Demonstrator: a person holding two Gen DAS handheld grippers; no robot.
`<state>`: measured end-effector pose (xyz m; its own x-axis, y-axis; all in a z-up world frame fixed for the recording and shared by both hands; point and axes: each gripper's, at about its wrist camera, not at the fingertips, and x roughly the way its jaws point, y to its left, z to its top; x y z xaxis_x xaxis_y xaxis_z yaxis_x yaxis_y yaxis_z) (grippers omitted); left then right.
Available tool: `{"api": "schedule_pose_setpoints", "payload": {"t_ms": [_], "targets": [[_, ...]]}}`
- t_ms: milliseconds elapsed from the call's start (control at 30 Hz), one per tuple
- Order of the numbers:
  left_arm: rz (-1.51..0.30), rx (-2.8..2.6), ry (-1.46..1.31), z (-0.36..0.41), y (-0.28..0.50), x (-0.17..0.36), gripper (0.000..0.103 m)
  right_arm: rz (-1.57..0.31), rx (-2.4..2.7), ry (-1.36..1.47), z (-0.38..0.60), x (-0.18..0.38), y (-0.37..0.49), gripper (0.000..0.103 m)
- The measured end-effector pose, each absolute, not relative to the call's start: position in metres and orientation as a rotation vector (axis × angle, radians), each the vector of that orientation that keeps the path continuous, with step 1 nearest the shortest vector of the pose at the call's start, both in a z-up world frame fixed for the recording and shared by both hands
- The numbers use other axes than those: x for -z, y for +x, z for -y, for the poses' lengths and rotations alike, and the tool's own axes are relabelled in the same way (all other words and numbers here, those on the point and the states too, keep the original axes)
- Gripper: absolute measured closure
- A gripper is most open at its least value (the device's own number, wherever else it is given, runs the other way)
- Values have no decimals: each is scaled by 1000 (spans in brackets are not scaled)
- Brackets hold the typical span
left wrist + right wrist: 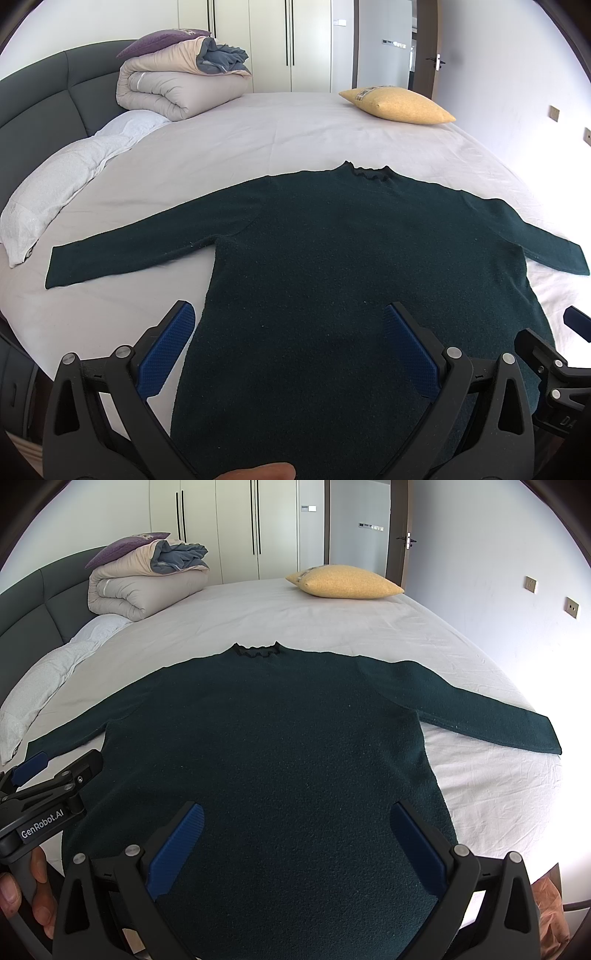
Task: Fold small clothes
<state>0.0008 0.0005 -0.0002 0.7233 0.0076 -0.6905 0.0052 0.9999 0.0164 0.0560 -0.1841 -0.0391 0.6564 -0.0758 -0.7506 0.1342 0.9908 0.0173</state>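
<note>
The sweater [351, 258] is lying flat on the bed [258, 140], face down or up I cannot tell, collar away, both sleeves spread. No fold looks started yet; this seems the opening step. The left gripper [291, 347] is hovering over the hem's left part, jaws wide apart, holding nothing. The right gripper [295, 845] is hovering likewise, spread and empty. Next, probably, each is needing to drop and pinch 1 sleeve or side edge.

A dark green sweater [351, 266] lies flat on the bed [258, 147], the left gripper [290, 332] spread wide above its hem.
</note>
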Motion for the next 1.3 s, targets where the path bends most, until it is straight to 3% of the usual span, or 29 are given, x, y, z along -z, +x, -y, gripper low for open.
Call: {"api": "schedule_pose_setpoints", "payload": {"t_ms": [1300], "targets": [[-771, 10, 13, -1, 2, 17, 0, -851, 119, 74, 184, 40, 55, 0]]}}
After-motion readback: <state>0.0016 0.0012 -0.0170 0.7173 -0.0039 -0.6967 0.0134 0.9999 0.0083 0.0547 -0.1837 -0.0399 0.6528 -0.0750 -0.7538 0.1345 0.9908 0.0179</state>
